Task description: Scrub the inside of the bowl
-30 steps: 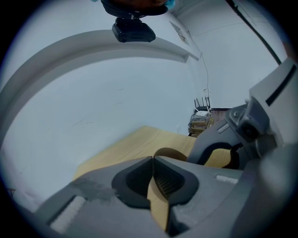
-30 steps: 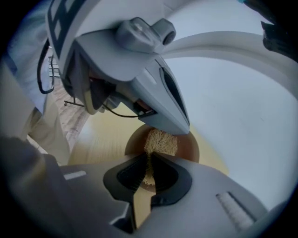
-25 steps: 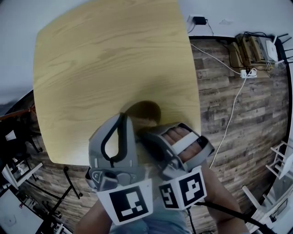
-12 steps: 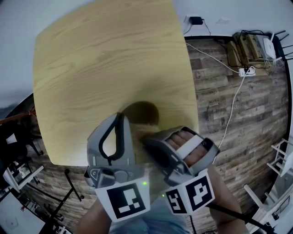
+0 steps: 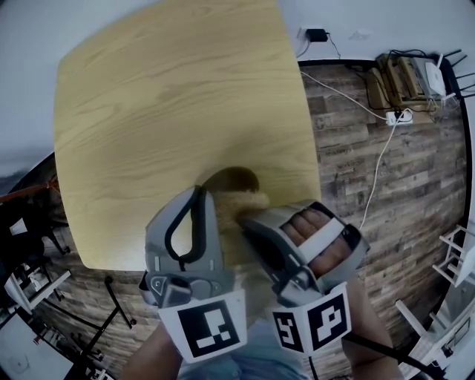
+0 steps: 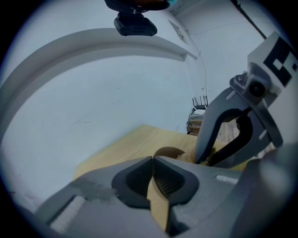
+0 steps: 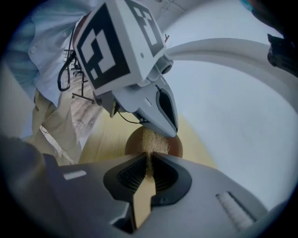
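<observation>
Right gripper view, brown bowl [image 7: 132, 142] holding tan scrubber [image 7: 152, 139] (in right claw [image 7: 149, 161])

Setting: reads as an office or lab workroom, not a home.

- Bare light-wood table [image 5: 178, 111] on a dark wood-plank floor [image 5: 408, 215], against a plain white wall [image 5: 371, 18].
- Black power adapter [image 5: 323, 33] at the wall foot; a white cable [image 5: 380, 167] runs across the floor to a power strip [image 5: 401, 117].
- Stack of boxes [image 5: 404, 78] on the floor by the wall, beside a white router [image 5: 444, 76] with antennas.
- Black stand legs [image 5: 111, 297] next to the table.
- White metal frames [image 5: 456, 263] at the room's edge; kind unclear.
</observation>
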A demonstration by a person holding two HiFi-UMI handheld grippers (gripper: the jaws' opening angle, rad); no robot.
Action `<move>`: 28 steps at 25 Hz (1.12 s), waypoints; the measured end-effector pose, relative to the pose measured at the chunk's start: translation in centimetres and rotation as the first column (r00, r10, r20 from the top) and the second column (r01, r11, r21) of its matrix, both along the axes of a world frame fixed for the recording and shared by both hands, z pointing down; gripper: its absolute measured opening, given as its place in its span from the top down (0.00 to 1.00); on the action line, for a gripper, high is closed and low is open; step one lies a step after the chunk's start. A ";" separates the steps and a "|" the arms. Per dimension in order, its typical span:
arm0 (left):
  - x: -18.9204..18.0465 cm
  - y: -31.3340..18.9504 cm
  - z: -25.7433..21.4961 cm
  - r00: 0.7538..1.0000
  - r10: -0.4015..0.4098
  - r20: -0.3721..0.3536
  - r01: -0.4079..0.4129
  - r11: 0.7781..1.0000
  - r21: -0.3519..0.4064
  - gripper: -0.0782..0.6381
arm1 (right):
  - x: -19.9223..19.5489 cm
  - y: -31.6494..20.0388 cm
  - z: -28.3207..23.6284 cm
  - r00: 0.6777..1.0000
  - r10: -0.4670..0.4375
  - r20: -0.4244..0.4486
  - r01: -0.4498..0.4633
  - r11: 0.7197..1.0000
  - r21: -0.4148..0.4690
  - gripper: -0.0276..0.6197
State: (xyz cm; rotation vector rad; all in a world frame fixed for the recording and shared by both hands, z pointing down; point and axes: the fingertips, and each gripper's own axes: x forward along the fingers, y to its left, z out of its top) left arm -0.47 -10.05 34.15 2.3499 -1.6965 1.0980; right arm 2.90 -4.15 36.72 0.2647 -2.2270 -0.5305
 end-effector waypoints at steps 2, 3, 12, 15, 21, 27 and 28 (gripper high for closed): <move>0.1 0.1 0.0 1.000 0.003 -0.001 -0.003 1.000 -0.006 0.84 | 0.0 -0.8 0.1 1.000 0.022 -0.008 -0.022 0.999 0.038 0.91; 0.2 0.2 0.1 1.000 0.005 -0.002 -0.005 1.000 -0.009 0.84 | 0.0 -1.3 0.2 0.999 0.041 -0.012 -0.040 0.998 0.056 0.91; 0.7 0.1 -0.3 1.000 0.021 -0.006 -0.021 1.000 -0.003 0.85 | 0.4 -3.2 1.7 0.984 0.175 -0.039 -0.173 0.984 0.044 0.91; 0.7 0.1 -0.3 1.000 0.020 -0.002 -0.020 1.000 -0.001 0.85 | 0.1 -2.3 2.5 0.982 0.184 -0.037 -0.186 0.981 -0.056 0.91; 0.7 0.1 -0.2 0.999 0.025 0.021 -0.025 1.000 0.013 0.85 | -0.3 -0.5 2.7 0.980 0.197 0.011 -0.187 0.946 -0.264 0.91; 0.9 0.1 -0.2 0.999 0.026 0.033 -0.026 0.999 0.018 0.85 | -0.5 1.2 2.2 0.987 0.160 0.033 -0.140 0.933 -0.333 0.91; 0.8 0.1 -0.2 0.999 0.025 0.034 -0.026 0.999 0.019 0.85 | -0.5 1.4 2.1 0.987 0.155 0.036 -0.134 0.931 -0.339 0.91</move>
